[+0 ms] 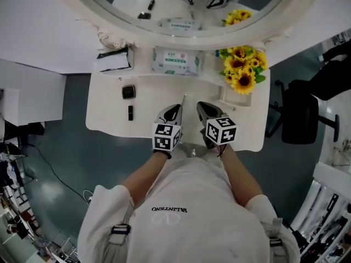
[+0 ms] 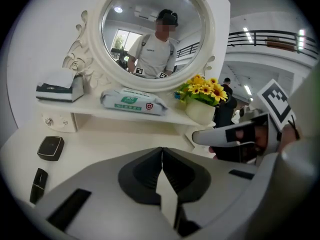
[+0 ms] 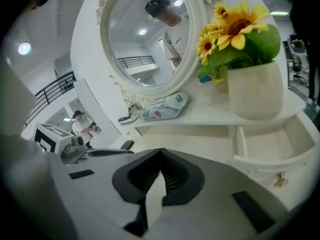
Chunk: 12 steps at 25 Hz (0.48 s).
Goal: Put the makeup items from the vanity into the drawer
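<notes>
On the white vanity (image 1: 109, 119) lie a square black compact (image 1: 128, 91) and, just nearer me, a short black lipstick (image 1: 130, 113); a thin pale stick (image 1: 184, 99) lies near the middle. Both show at the left of the left gripper view: the compact (image 2: 50, 147), then the lipstick (image 2: 38, 184). A small drawer (image 1: 237, 98) stands open below the flower shelf, and it looks bare inside in the right gripper view (image 3: 270, 146). My left gripper (image 1: 173, 113) and right gripper (image 1: 207, 109) hover side by side over the table's front. Both are shut and hold nothing.
A raised shelf under the round mirror (image 1: 186, 4) carries a tissue box (image 1: 114, 59), a pack of wet wipes (image 1: 176, 61) and a pot of sunflowers (image 1: 241, 67). A black chair (image 1: 301, 116) stands right of the vanity.
</notes>
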Motion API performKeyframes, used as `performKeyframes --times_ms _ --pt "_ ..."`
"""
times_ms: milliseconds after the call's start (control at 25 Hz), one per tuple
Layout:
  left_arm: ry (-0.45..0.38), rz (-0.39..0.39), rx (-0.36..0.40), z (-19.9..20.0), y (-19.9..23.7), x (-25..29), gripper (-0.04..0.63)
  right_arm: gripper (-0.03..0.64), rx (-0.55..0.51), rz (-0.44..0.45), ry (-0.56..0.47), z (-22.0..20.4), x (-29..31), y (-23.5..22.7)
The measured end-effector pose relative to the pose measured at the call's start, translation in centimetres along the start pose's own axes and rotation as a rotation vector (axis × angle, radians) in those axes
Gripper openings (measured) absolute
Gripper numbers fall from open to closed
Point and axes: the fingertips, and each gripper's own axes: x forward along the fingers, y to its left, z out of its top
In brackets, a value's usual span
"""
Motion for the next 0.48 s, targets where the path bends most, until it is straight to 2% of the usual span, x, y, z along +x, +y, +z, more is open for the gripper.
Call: performKeyframes --times_ms 320,480 --pt "0.046 0.028 -0.004 -0.8 0.0 1.1 0.028 0.012 -0.023 0.048 0.116 -2.3 2.3 0.4" --pt "0.071 0.029 -0.01 -1.4 0.0 1.6 0.054 0.012 -0.017 0.06 0.137 -3.1 2.7 0.3"
